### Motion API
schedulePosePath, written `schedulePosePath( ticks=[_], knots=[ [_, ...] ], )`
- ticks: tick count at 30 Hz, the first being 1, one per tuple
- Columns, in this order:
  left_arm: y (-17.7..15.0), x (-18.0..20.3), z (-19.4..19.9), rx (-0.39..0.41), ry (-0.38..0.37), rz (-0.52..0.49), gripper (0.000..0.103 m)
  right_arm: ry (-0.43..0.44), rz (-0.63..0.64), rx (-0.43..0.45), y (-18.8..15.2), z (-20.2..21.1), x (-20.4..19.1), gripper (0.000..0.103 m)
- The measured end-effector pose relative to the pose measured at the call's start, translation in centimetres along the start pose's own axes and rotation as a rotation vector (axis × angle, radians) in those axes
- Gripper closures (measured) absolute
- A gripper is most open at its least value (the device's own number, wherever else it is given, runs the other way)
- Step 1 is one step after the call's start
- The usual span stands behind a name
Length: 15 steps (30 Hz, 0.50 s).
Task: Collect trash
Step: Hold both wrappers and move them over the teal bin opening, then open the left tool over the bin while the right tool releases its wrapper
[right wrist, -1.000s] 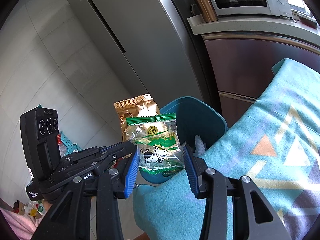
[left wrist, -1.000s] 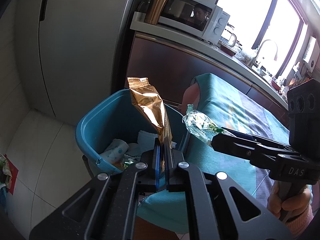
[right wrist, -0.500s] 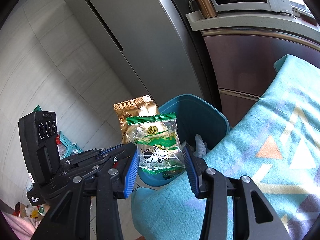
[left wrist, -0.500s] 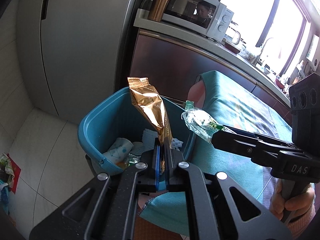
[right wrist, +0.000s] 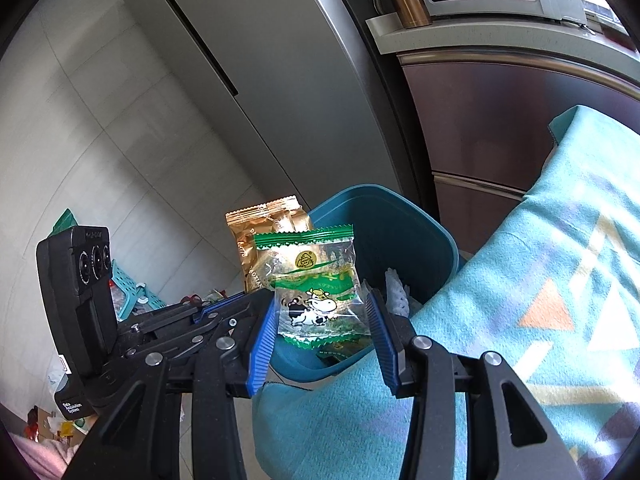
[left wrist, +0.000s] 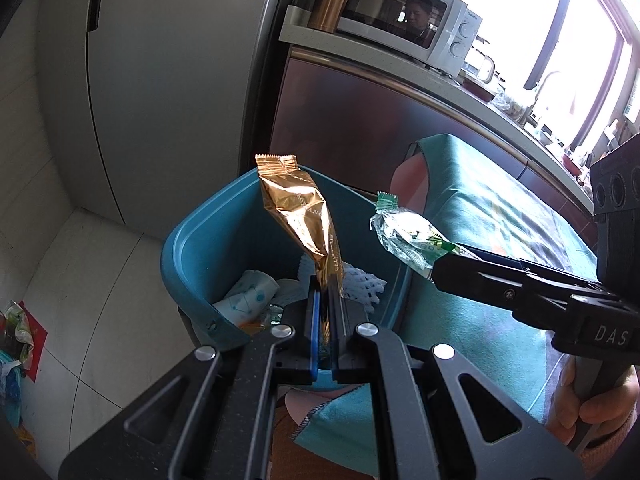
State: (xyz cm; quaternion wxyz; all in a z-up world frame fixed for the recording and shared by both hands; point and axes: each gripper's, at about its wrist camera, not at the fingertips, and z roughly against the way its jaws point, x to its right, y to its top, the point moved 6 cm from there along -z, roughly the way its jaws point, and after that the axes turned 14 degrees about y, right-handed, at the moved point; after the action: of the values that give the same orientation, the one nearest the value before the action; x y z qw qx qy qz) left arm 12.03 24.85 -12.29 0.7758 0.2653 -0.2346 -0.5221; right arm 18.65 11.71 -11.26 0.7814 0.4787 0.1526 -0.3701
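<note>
Beside the cloth-draped table (right wrist: pixel 540 320) stands a blue bin (left wrist: pixel 192 264), part full. Above its mouth the left gripper (left wrist: pixel 326 312) is clamped on the bottom end of a gold wrapper (left wrist: pixel 300 216), long axis upright. Just beside it the right gripper (right wrist: pixel 324 320) pinches a clear green wrapper (right wrist: pixel 312 280) by its side edges, though contact on the right looks uncertain. Both seem light, crinkly, slippery film, best held at a sealed edge
</note>
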Motion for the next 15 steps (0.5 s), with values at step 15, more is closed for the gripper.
schedulePosePath(
  ticks=[15],
  knots=[
    [-0.3, 0.2, -1.9, -0.027, 0.020, -0.004, 0.099, -0.031, -0.002, -0.028, 0.5, -1.5, -0.2, 0.059]
  ],
)
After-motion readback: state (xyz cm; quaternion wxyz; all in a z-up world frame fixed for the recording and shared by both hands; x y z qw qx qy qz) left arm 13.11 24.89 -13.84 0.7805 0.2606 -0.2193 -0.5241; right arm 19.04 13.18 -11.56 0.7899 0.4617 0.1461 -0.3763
